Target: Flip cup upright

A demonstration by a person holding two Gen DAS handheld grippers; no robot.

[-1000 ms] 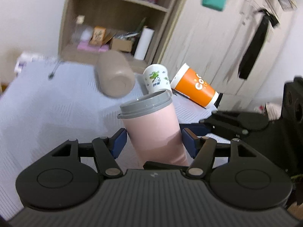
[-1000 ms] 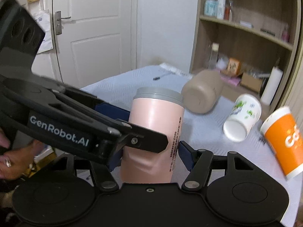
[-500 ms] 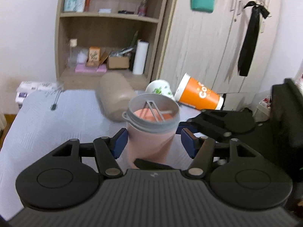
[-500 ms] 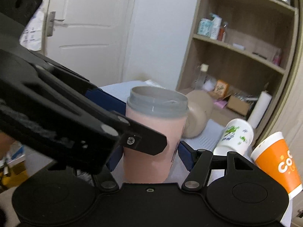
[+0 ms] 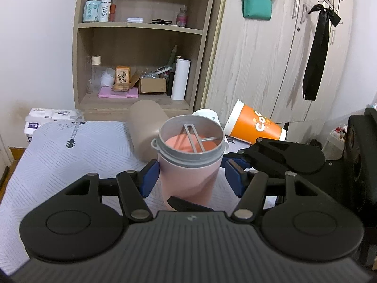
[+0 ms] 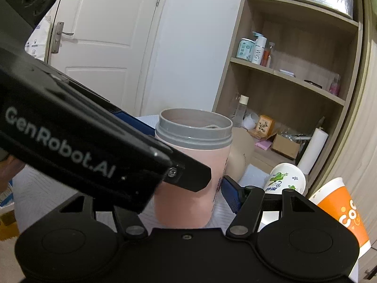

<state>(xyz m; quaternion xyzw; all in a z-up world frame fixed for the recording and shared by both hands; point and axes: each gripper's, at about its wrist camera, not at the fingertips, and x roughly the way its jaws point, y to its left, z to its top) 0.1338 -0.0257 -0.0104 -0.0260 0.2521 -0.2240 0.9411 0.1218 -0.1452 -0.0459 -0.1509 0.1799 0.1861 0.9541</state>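
A pink cup (image 5: 187, 179) with a grey rim stands upright on the white patterned tablecloth (image 5: 70, 155), mouth up; it also shows in the right wrist view (image 6: 192, 179). My left gripper (image 5: 192, 178) is open, its blue pads on either side of the cup with small gaps. My right gripper (image 6: 188, 188) is open too, around the same cup; the left gripper's black arm (image 6: 94, 146) hides its left finger.
Three more cups lie on their sides behind the pink one: a beige tumbler (image 5: 143, 127), a white cup with a green print (image 6: 286, 179) and an orange paper cup (image 5: 255, 125). A wooden shelf unit (image 5: 141, 47) and a wardrobe (image 5: 271, 59) stand behind the table.
The pink cup has gone from tilted to upright and now sits on the cloth. Both cameras have risen and now look down into its mouth. Both grippers' pads have come off its sides.
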